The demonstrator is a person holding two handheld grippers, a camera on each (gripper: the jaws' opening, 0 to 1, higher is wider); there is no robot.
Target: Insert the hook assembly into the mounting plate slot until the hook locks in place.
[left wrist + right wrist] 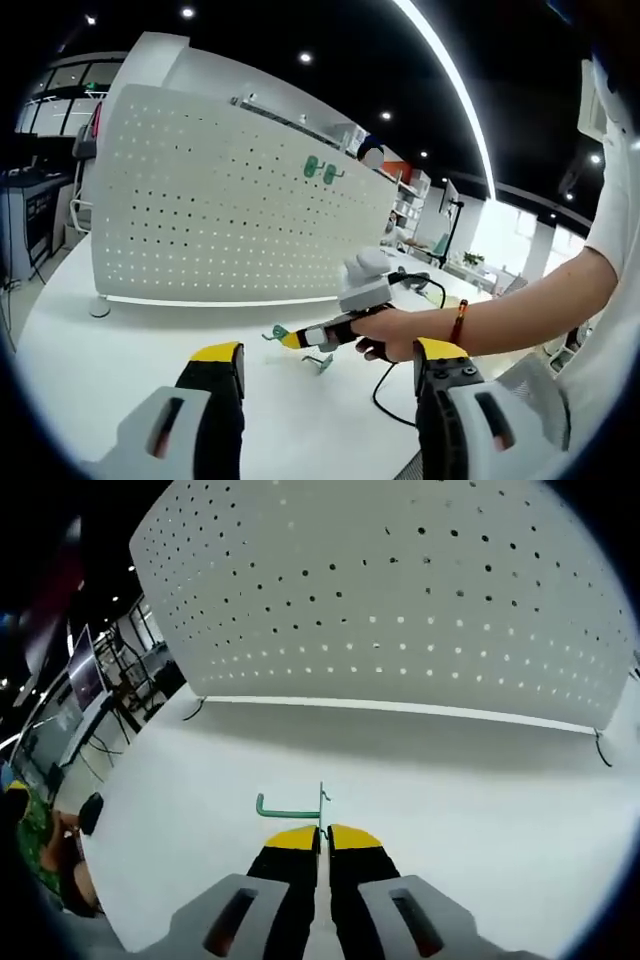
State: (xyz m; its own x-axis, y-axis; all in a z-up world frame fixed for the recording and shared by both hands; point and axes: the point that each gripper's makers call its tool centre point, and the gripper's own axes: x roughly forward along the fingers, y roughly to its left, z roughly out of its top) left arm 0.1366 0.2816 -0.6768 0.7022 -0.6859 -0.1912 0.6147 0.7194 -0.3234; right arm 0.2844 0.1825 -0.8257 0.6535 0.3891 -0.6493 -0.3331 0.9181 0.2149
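Note:
A white pegboard (pixel 230 200) stands upright on the white table (pixel 120 340); in the right gripper view the pegboard (pixel 400 600) spans the top. Two green hooks (pixel 322 170) hang on its upper right. My right gripper (pixel 322 832) is shut on a green hook (pixel 288 811), whose arm sticks out to the left, just above the table and short of the board. In the left gripper view a hand holds that right gripper (pixel 291 340) with the green hook (pixel 274 332) at its tip. Beside it a second loose green hook (pixel 320 363) lies on the table. My left gripper (pixel 330 352) stands open.
A black cable (pixel 385 390) trails from the right gripper across the table. The person's arm (pixel 520 310) with a red wristband reaches in from the right. Desks and shelves stand behind and beside the board. The pegboard's feet (pixel 600 750) rest on the table.

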